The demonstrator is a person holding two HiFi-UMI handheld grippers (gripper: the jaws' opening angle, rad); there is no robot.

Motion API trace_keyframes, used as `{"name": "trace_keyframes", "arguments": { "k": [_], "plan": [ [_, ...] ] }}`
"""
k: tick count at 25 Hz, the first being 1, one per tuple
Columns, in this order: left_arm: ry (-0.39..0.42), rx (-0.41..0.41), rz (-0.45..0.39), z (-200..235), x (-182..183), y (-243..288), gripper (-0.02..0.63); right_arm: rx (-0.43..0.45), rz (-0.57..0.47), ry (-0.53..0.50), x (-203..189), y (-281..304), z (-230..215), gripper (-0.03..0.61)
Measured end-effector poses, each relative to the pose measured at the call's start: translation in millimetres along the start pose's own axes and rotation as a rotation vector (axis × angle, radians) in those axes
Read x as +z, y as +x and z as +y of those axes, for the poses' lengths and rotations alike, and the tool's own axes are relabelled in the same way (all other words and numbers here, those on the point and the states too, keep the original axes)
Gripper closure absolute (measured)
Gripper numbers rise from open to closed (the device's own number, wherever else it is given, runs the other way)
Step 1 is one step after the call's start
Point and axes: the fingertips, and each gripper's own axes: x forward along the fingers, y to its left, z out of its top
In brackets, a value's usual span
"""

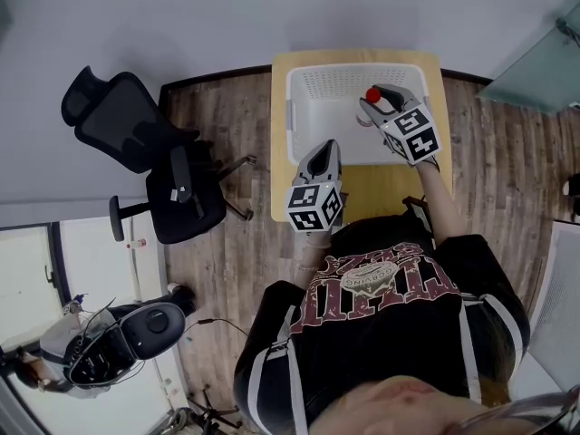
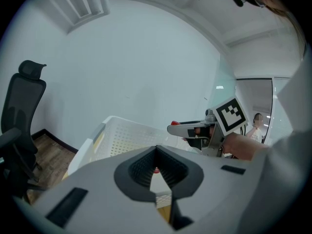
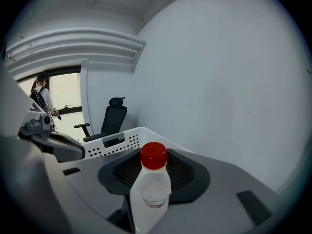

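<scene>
While the right gripper [image 1: 373, 105] hangs over the white basket [image 1: 304, 107], its jaws are clamped on a clear bottle [image 3: 152, 194] with a red cap [image 3: 154, 155]; bottle body sits squarely between the two dark pads, cap end pointing away from the hand, along the jaws; seen from the head view, the cap shows at the gripper's tip, above the far right part of the basket; the left gripper view puts gripper and bottle above the basket rim, clear of it.

Left gripper [image 1: 324, 149]: jaws together, nothing between them; only a thin wedge of basket and worktop shows through behind the tips; it is held at the basket's near rim, left of centre, pointing across at the right gripper; apart from the bottle, nearer the person.

Basket stands on a yellow worktop [image 1: 385, 190], filling its far half; black office chair [image 1: 149, 157] on the wood floor to the left, well apart.
</scene>
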Motion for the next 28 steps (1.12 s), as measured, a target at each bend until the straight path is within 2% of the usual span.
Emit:
{"name": "trace_keyframes", "arguments": {
  "k": [5, 9, 28],
  "plan": [
    [-0.01, -0.01, -0.005, -6.6, -3.4, -3.0, 0.566, -0.004, -0.018, -0.016, 5.6, -17.0, 4.0, 0.41],
    [0.022, -0.007, 0.002, -11.5, -5.6, -4.2, 0.566, -0.005, -0.04, -0.023, 12.3, -30.5, 4.3, 0.41],
    [0.041, -0.02, -0.012, -40.9, -12.3, -18.6, 0.566, -0.001, -0.104, -0.046, 23.1, -84.7, 15.6, 0.41]
  ]
}}
